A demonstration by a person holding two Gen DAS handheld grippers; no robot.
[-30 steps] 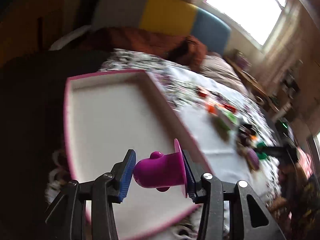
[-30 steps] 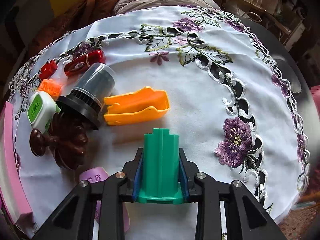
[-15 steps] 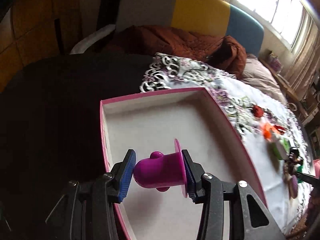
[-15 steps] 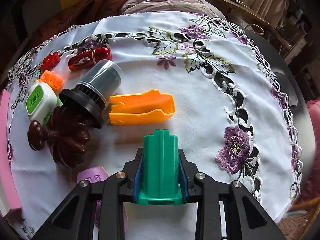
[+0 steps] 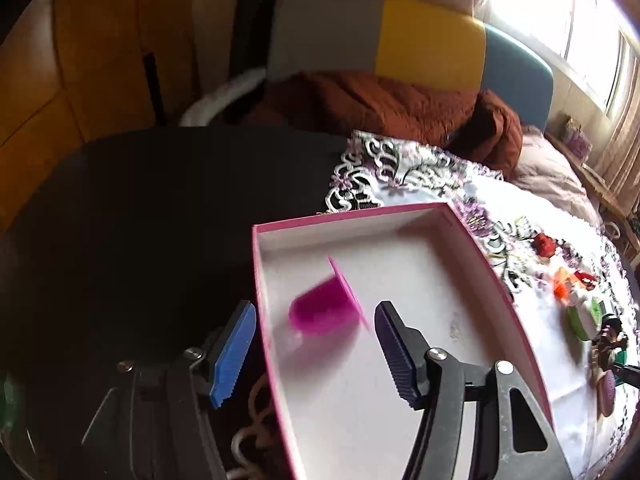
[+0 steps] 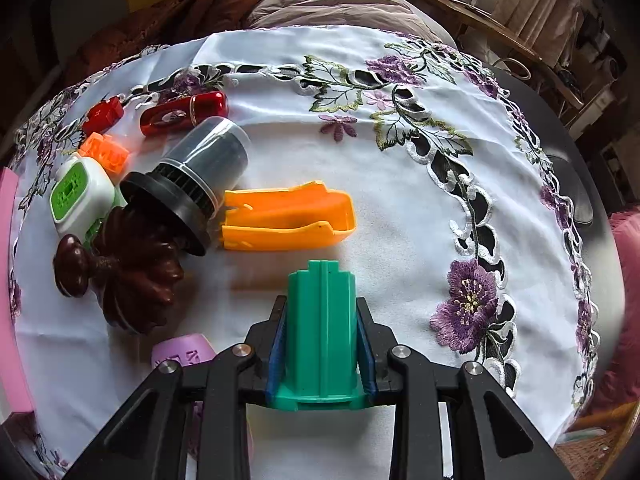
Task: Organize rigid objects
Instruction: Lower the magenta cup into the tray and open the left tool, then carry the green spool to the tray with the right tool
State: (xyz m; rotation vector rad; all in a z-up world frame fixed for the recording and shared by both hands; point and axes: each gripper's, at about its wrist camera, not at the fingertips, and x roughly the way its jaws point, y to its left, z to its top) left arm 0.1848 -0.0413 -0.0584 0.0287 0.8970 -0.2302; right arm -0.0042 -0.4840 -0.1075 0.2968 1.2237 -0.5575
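The purple piece (image 5: 324, 310) is being dropped into the box (image 5: 400, 216) as the left gripper (image 5: 312, 348) opens; the green piece (image 6: 322, 332), clenched by the right gripper (image 6: 322, 360), should be boxed next.

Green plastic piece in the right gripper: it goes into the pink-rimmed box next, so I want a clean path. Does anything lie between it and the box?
Yes. The green plastic piece is clamped in the right gripper. Toward the pink-rimmed box at the left edge lie the brown fluted knob, the lilac piece and the green-and-white case.
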